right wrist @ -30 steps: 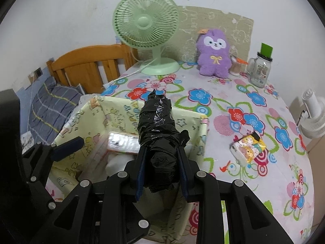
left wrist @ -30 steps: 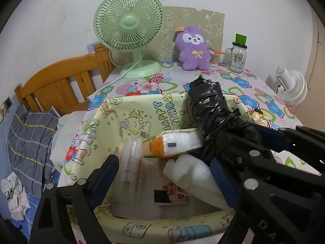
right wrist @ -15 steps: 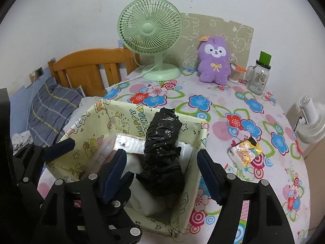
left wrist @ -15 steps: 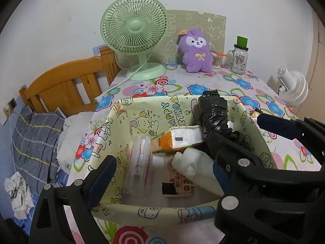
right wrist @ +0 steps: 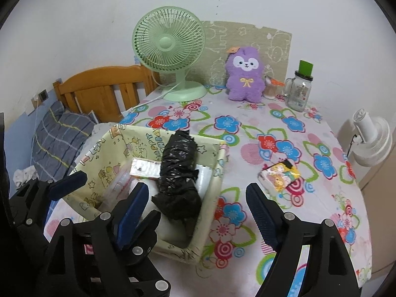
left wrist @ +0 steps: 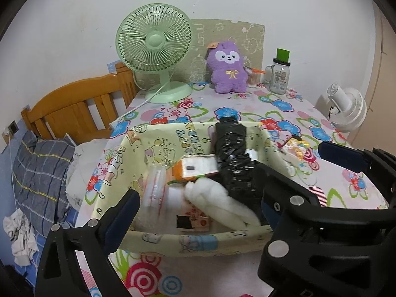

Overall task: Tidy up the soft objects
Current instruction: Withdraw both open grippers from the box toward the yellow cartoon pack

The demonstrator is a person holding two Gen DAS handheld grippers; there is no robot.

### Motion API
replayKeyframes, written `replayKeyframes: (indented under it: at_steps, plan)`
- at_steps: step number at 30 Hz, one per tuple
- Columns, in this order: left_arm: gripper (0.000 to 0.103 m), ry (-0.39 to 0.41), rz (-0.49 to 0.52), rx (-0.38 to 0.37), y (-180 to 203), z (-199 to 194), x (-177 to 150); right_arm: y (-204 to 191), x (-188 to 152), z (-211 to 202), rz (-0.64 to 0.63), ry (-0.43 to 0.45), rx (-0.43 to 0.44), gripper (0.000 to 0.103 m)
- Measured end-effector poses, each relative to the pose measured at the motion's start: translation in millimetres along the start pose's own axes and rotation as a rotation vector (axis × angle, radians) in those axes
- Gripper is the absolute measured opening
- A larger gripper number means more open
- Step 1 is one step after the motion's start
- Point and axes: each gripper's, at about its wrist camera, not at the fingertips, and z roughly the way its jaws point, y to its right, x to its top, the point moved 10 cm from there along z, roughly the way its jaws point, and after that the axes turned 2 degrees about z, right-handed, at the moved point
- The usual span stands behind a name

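Note:
A black plastic-wrapped bundle [right wrist: 179, 173] [left wrist: 232, 158] lies free in the yellow cartoon-print box [right wrist: 217, 180] [left wrist: 158, 148], on top of a white soft pad [left wrist: 212, 198] and an orange-and-white pack [left wrist: 195, 168]. My right gripper [right wrist: 195, 188] hovers over the box's near right corner. Its jaws are opening, wide apart, and neither pad touches the bundle. My left gripper [left wrist: 196, 198] hangs over the box's near edge, jaws opening too, with nothing held. A cartoon packet [right wrist: 279, 175] lies on the flowered cloth to the right of the box. A purple plush [right wrist: 245, 76] sits at the back.
A green fan [right wrist: 170, 44] and a glass jar [right wrist: 298, 91] stand at the back of the table. A white fan [right wrist: 371, 138] sits beyond the right edge. A wooden headboard [left wrist: 74, 109] and a checked pillow [left wrist: 37, 173] lie to the left.
My right gripper opened and let go of the black bundle, which dropped into the box. Both grippers drew back and up from the box. The left jaws widened slightly.

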Motion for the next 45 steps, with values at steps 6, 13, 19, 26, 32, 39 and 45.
replayKeyframes:
  at_steps: [6, 13, 19, 26, 32, 39, 45]
  plan:
    - [0.1, 0.021, 0.012, -0.001, 14.7, -12.8, 4.2, 15.0, 0.1, -15.8, 0.017, 0.021, -0.021, 0.088]
    - [0.1, 0.034, 0.022, -0.005, 32.1, -24.8, 8.3, 32.1, 2.3, -36.9, 0.01, 0.066, -0.041, 0.088]
    - [0.1, 0.056, 0.032, -0.001, 45.5, -36.4, 13.3, 46.9, 3.7, -51.7, 0.028, 0.088, -0.048, 0.095]
    - [0.1, 0.076, 0.048, -0.019, 68.4, -47.1, 19.6, 69.9, 3.2, -69.5, 0.051, 0.112, -0.074, 0.099]
    - [0.1, 0.089, 0.069, -0.037, 88.3, -54.3, 23.4, 87.5, 2.5, -83.9, 0.062, 0.134, -0.104, 0.103]
    - [0.1, 0.103, 0.088, -0.061, 110.3, -62.2, 27.1, 105.6, 0.6, -98.6, 0.082, 0.148, -0.118, 0.103]
    - [0.1, 0.12, 0.104, -0.087, 127.4, -68.4, 30.5, 119.1, -1.6, -110.1, 0.092, 0.158, -0.138, 0.103]
